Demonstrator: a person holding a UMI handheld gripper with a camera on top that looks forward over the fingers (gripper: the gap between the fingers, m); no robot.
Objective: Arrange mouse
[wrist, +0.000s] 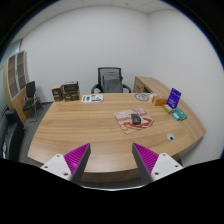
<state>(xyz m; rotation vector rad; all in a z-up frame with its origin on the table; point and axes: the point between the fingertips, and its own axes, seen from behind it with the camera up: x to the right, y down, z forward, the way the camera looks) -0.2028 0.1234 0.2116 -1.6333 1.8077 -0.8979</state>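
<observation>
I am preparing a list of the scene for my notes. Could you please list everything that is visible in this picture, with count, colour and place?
table: one, light wood, wide, ahead of the fingers.
mouse: one, dark, on the mat near the table's middle.
mat: one, pinkish with a pattern, under the mouse.
office chair: one, black, behind the table's far edge.
purple box: one, upright, at the table's far right side.
teal item: one, small, in front of the purple box.
shelf: one, light wood, by the left wall.
fingers: two, purple pads, open, holding nothing, short of the mouse.
</observation>
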